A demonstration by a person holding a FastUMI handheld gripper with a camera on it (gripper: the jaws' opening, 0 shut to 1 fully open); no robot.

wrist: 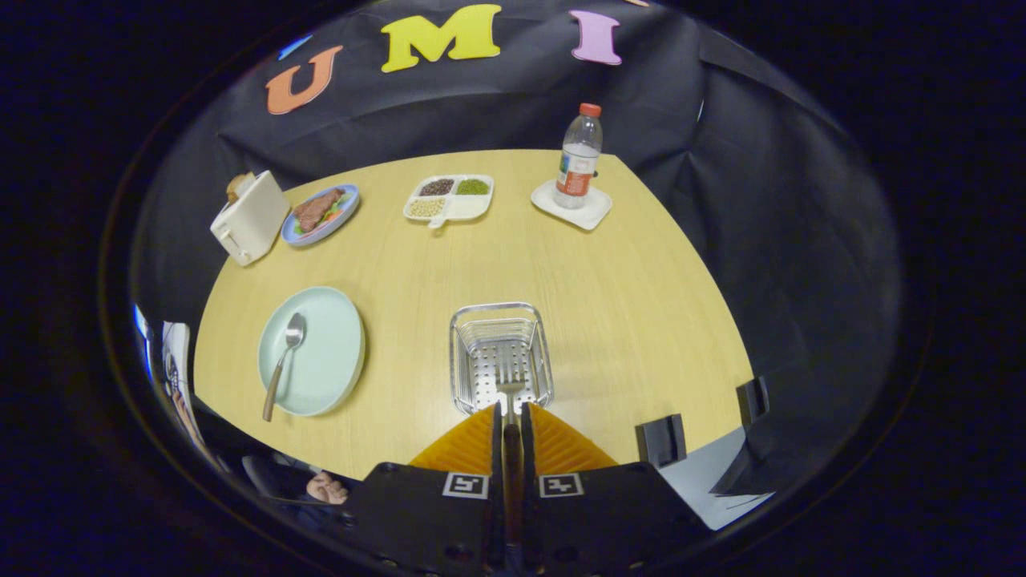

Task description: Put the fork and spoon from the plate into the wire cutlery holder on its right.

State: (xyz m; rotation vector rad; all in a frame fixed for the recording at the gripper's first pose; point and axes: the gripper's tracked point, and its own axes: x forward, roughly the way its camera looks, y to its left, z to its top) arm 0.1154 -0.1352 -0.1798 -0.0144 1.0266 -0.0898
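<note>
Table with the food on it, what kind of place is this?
Probably a pretend dining table in a test booth: a toaster, a plate with a spoon, and a gripper holding a fork over a wire holder.

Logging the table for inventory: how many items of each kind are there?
Cutlery: 2, fork held between the fingers, spoon
Plates and trays: 4
Wire holder: 1
Toaster: 1
Bottle: 1
Total: 9

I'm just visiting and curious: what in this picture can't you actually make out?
- Fork handle, gripper view: hidden between the gripper fingers shut on it.
- Whether the fork's tines touch the wire cutlery holder: cannot tell.
- Toaster contents: too small.
- Bottle label: too small.
- Spoon on the plate: plain.
</note>
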